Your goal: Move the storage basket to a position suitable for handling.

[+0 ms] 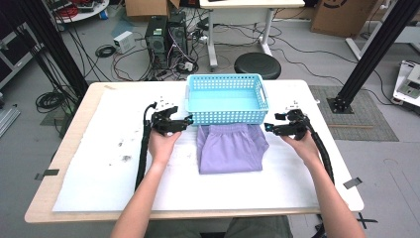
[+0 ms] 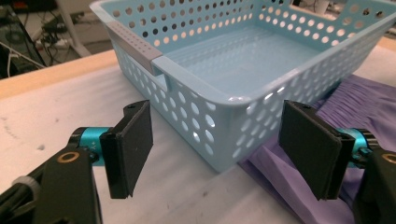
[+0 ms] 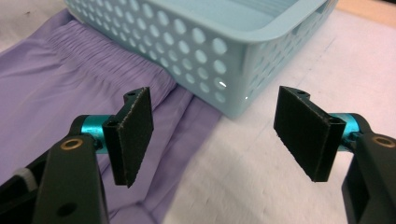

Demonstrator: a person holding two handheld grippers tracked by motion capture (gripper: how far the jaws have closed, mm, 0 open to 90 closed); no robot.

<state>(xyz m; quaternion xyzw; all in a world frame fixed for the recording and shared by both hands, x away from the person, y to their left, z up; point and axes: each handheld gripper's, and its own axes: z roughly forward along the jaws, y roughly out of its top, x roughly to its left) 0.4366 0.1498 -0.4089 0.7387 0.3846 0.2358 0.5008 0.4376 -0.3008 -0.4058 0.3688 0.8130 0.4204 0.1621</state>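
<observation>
Near the far edge of the tabletop, folded purple shorts [image 1: 231, 148] lie touching the blue basket [image 1: 227, 118], between the left gripper [image 1: 184, 121] and right gripper [image 1: 269, 128], both gaping and empty.

Mid-frame on the bench [image 1: 74, 163], folded purple shorts [image 1: 230, 148] touch the blue basket [image 1: 227, 119], flanked by left claw [image 1: 187, 120] and right claw [image 1: 268, 127].

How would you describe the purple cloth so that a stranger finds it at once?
Start at the white-covered table, then find the light blue basket at its far middle. The folded cloth lies directly in front of the basket, touching its near wall. It is the one soft, lilac thing there.
</observation>
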